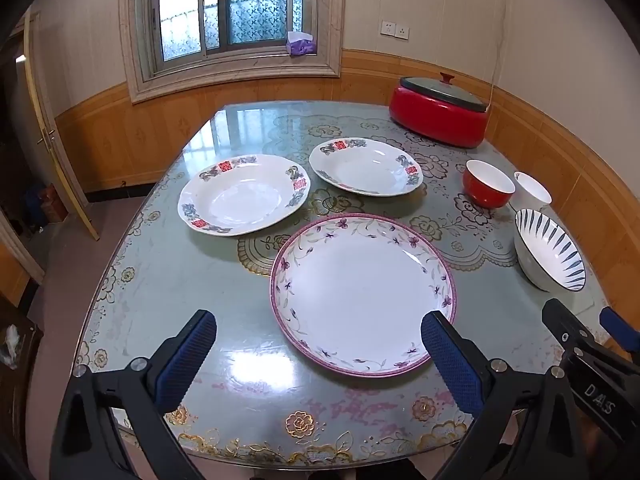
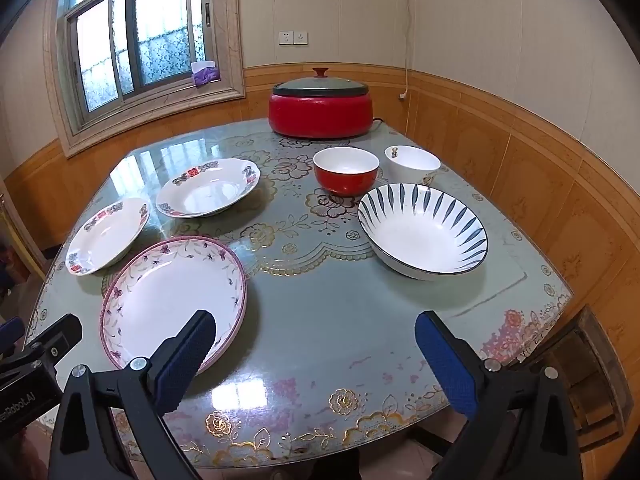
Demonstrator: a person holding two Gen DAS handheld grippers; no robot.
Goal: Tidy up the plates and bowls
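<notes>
Overhead, more or less: glass-topped table [image 1: 168,280] with a grey-green floral cloth under the glass, gold roses along the near edge, window glare on the far part. Beyond it, cream walls over orange wood-look wainscot, a frosted sliding window [image 1: 236,8] at 11 o'clock in the left wrist view with a purple tissue box [image 1: 301,43] on its sill, a double wall socket [image 1: 394,30] at 1 o'clock, an open door at the far left. At 1 o'clock on the table, a red electric pot [image 1: 438,120] with a grey lid and red knob. Nearest the left gripper [image 1: 318,360], a pink-rimmed plate [image 1: 362,292], white with a purple vine border, flat on the table at 12 o'clock, its near rim passing behind the right finger's blue pad. Farther back, two white scalloped plates with red characters and grey-blue flowers: left plate [image 1: 242,194] at 11 o'clock, right plate [image 1: 366,166] at 12 o'clock, well apart from each other. At 2 o'clock, red bowl [image 1: 488,188] with white inside, small white bowl [image 1: 532,192] just beside it, and nearer, a wide striped bowl [image 1: 548,252], white with dark blue leaf strokes. Left gripper spread wide, nothing between its fingers. Right gripper [image 2: 316,360] likewise spread wide and holding nothing, above bare table, pink-rimmed plate at its 10 o'clock partly behind the left finger, striped bowl at its 1 o'clock.
</notes>
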